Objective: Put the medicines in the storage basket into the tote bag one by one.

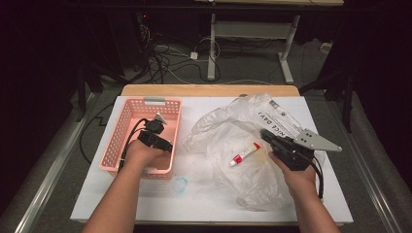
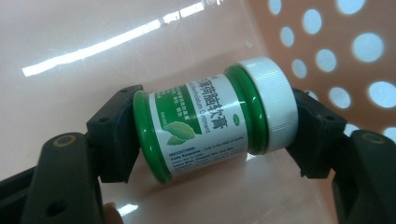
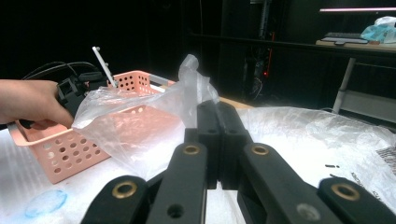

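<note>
a: jar (image 2: 212,119) first. i've got a small green ointment jar with a white ribbed cap (image 2: 271,105) lying sideways between my left gripper's (image 2: 212,135) fingers. one pad (image 2: 114,135) presses on the jar's base, the other (image 2: 310,135) on the cap, so the jaws are narrowed onto it end to end.

b: where is that gripper sitting?

a: inside the pink perforated basket (image 1: 121,126). in the left gripper view the basket floor (image 2: 93,70) lies behind the jar and the hole-punched wall (image 2: 336,51) stands beyond the cap-side finger. from the high view my left hand (image 1: 141,155) reaches over the near rim and the left gripper (image 1: 156,133) points down into it.

b: and the right side?

a: my right gripper (image 3: 218,140) has its fingers pressed together, and a fold of the clear plastic bag (image 3: 154,121) rises from just ahead of the tips. i can't tell whether the film is actually pinched between them or only lies against them. in the high view that gripper (image 1: 272,138) sits over the bag's right part, my right hand (image 1: 299,177) behind it.

b: anything else near the fingers?

a: a small white tube with a red end (image 1: 245,154) lies in or on the bag (image 1: 233,145), i can't tell which, just beside the right fingertips on the basket side. the bag spreads over the white table cover (image 1: 204,204), between the two grippers. a small clear round thing (image 1: 180,184) rests on the cover, near the basket's front corner.
</note>
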Demonstrator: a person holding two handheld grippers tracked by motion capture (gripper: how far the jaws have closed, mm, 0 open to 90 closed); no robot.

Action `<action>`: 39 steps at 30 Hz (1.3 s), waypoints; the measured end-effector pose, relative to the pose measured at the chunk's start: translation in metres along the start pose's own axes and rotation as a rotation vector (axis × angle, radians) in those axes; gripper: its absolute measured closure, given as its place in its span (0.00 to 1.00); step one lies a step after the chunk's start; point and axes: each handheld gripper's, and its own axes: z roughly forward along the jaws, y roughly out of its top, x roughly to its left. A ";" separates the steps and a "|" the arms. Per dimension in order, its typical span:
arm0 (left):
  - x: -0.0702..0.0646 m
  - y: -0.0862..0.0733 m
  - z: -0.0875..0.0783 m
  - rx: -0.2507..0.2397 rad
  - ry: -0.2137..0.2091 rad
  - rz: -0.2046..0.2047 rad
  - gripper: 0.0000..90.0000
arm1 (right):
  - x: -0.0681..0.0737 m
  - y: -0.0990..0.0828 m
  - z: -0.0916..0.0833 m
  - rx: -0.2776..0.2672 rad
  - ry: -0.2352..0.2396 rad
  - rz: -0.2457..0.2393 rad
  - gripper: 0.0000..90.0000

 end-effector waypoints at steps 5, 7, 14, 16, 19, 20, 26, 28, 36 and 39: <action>-0.001 0.000 -0.001 0.000 0.013 0.006 0.31 | 0.000 0.000 0.000 -0.002 0.000 -0.002 1.00; -0.001 0.000 -0.002 0.003 0.022 0.006 0.32 | 0.000 0.000 0.000 -0.004 0.000 -0.009 1.00; 0.003 -0.003 -0.018 -0.057 0.002 -0.008 0.32 | -0.001 0.001 -0.001 -0.008 0.001 -0.002 1.00; 0.003 -0.006 -0.023 -0.072 0.005 -0.006 0.32 | -0.001 0.001 -0.001 -0.009 0.001 -0.003 1.00; 0.004 -0.010 -0.030 -0.086 0.004 -0.002 0.32 | -0.001 0.001 -0.001 -0.009 0.001 -0.001 1.00; 0.005 -0.012 -0.033 -0.095 0.001 -0.001 0.32 | -0.001 0.001 -0.001 -0.009 0.000 0.000 1.00; 0.000 -0.023 -0.046 -0.148 -0.019 0.017 0.32 | 0.000 0.002 -0.001 -0.010 0.001 -0.004 1.00; -0.001 -0.028 -0.049 -0.173 -0.027 0.019 0.32 | 0.000 0.002 -0.001 -0.009 -0.001 -0.007 1.00; -0.008 -0.047 -0.056 -0.250 -0.024 0.039 0.32 | 0.000 0.002 -0.001 -0.009 0.001 -0.006 1.00; -0.010 -0.053 -0.058 -0.266 -0.021 0.047 0.32 | 0.000 0.001 -0.001 -0.008 0.002 -0.007 1.00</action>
